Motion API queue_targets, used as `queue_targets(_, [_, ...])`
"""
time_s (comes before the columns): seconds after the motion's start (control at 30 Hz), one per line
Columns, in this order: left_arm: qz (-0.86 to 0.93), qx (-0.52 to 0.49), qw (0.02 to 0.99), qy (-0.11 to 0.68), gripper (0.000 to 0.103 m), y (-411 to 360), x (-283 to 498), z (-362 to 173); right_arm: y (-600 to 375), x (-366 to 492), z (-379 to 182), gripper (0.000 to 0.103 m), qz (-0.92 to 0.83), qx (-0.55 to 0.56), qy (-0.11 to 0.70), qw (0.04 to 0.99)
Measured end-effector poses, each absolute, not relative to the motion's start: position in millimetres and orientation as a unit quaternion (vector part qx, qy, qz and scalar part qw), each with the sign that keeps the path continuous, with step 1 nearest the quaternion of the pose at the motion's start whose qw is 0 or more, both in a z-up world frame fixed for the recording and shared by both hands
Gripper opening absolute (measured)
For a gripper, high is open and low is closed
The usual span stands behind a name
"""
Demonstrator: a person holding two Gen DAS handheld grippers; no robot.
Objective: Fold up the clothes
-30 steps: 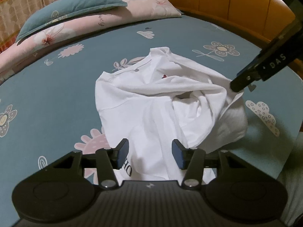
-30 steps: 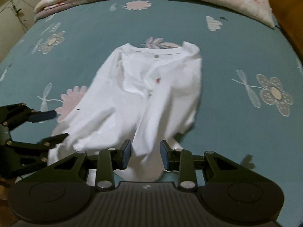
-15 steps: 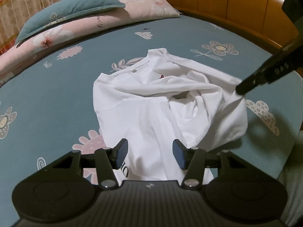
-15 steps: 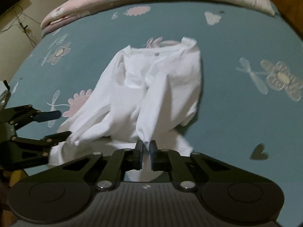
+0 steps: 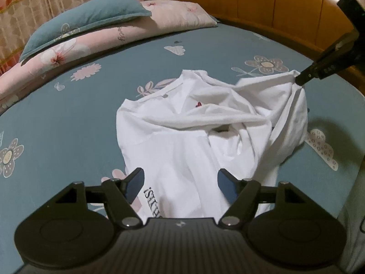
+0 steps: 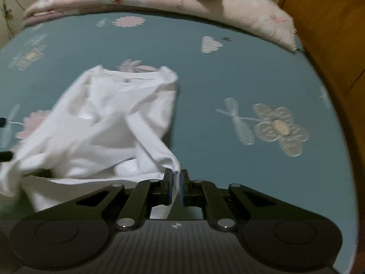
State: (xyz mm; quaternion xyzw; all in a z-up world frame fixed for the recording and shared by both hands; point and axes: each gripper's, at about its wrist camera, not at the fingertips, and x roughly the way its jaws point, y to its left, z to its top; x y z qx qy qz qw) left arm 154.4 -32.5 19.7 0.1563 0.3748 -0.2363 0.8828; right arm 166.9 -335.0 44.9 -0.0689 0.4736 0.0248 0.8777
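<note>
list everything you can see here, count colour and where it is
crumpled white cotton t-shirt: one, white with dark lettering near its hem, middle of the bed
teal flower-print bedsheet: one, teal with pink and grey flowers, covering the bed
pink floral pillow: one, pink, along the bed's far edge
teal cushion: one, teal, on top of the pink pillow
orange wooden headboard: one, orange-brown, beside the bed
patterned curtain: one, beige and orange, behind the pillows
left tool: one, black, jaws opening over the shirt's hem, gripping nothing
right tool: one, black, shut on a shirt edge

Bare bedsheet [image 6: 228, 80] lies open around the shirt [image 5: 182, 141]; pillows [image 5: 102, 34] and headboard [image 5: 273, 11] bound it.
</note>
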Motion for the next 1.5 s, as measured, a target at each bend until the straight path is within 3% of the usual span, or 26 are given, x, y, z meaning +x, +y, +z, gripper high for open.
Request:
queue_targets(0.57, [-0.229,0.124,0.888,0.378,0.078,-23,189,17,-409,219,6,0.005,-0.124,-0.155,0.479,0.855])
queue_targets(0.77, [-0.227,0.119,0.891,0.375,0.078,-21,197,11,-430,230,0,0.005,-0.126,-0.12,0.485,0.857])
queue_targets(1.4, [-0.219,0.102,0.883,0.403,0.078,-19,231,-10,-508,282,-23,0.0,-0.254,-0.163,0.473,0.828])
queue_targets(1.5, [-0.218,0.096,0.881,0.41,0.078,-17,236,-16,-525,284,-35,0.0,-0.251,-0.114,0.487,0.829])
